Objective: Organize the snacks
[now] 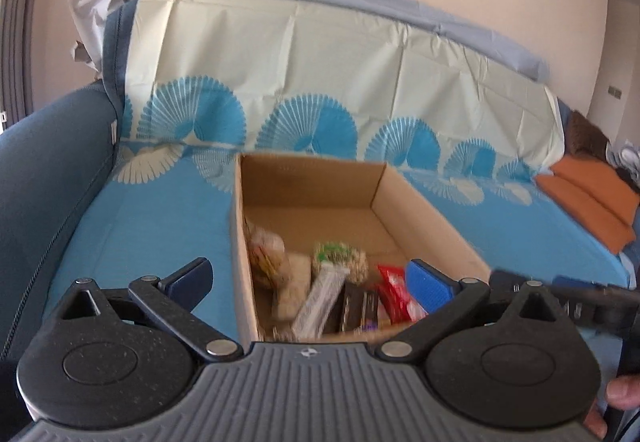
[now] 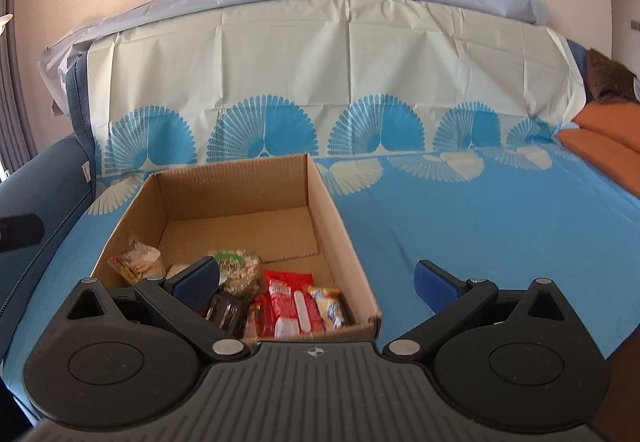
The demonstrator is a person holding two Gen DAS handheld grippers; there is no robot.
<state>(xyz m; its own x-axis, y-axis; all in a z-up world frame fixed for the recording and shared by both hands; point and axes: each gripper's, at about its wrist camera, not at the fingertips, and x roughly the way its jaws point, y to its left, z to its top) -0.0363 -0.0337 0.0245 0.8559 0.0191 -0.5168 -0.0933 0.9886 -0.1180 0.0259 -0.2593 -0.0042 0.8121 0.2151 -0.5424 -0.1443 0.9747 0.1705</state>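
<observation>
An open cardboard box (image 1: 416, 210) (image 2: 340, 230) stands on a blue sofa cover. Several snack packets lie in its near end: a clear bag of biscuits (image 1: 264, 254) (image 2: 138, 262), a green-labelled bag of puffed snacks (image 1: 344, 258) (image 2: 238, 268), a dark packet (image 1: 358, 308) (image 2: 224, 312), a red packet (image 1: 398, 292) (image 2: 290, 302) and a yellow one (image 2: 330, 306). My left gripper (image 1: 310, 278) is open and empty, just in front of the box. My right gripper (image 2: 316, 282) is open and empty, over the box's near right corner.
The sofa's dark blue armrest (image 1: 44, 178) (image 2: 44, 178) is at the left. The cream and blue cloth (image 2: 480, 226) covers seat and backrest. Orange cushions (image 1: 592, 202) (image 2: 600, 138) lie at the far right. The other gripper's body (image 1: 580, 302) shows at the right of the left wrist view.
</observation>
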